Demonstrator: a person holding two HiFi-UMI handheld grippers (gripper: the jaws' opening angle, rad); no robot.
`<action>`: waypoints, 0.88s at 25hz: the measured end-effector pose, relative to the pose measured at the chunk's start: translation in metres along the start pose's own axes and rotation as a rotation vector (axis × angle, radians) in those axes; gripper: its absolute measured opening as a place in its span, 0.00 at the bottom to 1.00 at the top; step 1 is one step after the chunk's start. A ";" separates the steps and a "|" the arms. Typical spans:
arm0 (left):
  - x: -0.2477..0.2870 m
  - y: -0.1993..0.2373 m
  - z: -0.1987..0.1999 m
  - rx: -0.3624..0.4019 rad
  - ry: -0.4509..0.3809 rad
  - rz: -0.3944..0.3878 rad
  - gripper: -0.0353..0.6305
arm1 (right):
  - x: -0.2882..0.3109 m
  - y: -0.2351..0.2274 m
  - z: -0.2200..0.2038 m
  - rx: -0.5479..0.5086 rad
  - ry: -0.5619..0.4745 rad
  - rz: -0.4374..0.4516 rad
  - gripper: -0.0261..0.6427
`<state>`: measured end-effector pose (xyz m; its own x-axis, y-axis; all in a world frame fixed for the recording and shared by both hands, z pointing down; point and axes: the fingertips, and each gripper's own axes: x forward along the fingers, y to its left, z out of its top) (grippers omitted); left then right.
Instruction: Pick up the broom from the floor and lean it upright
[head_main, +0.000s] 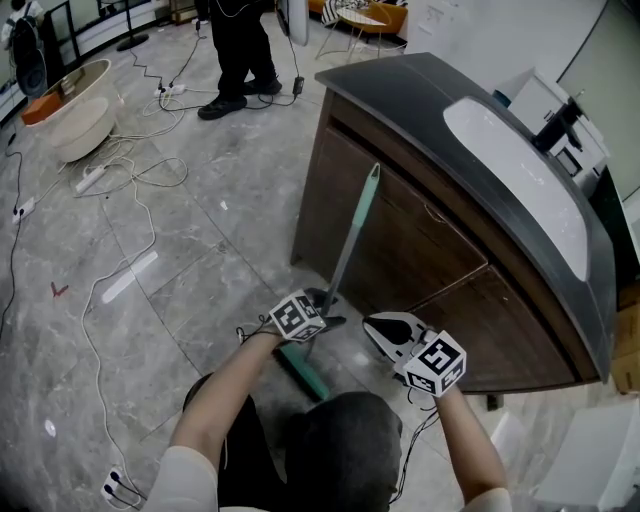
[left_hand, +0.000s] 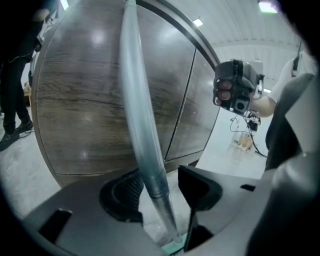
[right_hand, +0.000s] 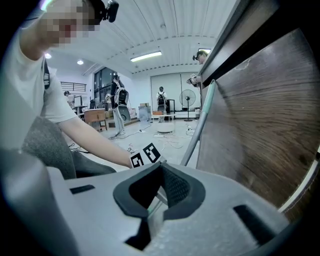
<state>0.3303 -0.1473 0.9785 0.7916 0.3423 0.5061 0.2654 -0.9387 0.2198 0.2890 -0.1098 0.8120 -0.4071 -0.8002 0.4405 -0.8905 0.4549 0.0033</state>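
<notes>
the broom (head_main: 350, 235) leans upright against the cabinet (head_main: 420, 250), its head down on the floor (head_main: 200, 200). our left gripper (left_hand: 162, 185) is spread wide around the handle, not pinching. our right gripper (right_hand: 161, 169) is pressed together, empty.

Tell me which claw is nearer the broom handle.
Left. The left claw straddles the handle low down, jaws open around it. The right claw sits off to one side, shut, empty and not touching the handle.
</notes>
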 end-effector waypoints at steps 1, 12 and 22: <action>-0.002 0.002 0.002 -0.003 -0.011 0.010 0.34 | 0.000 0.001 0.001 -0.003 0.001 0.001 0.04; -0.046 0.006 0.013 -0.019 -0.081 0.103 0.34 | 0.003 0.017 0.004 -0.010 0.003 0.017 0.04; -0.116 -0.011 0.006 0.017 -0.128 0.151 0.34 | 0.035 0.047 0.012 0.008 0.009 0.024 0.04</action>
<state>0.2388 -0.1769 0.9129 0.8863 0.1903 0.4221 0.1464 -0.9800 0.1345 0.2306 -0.1210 0.8173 -0.4266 -0.7853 0.4487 -0.8820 0.4710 -0.0143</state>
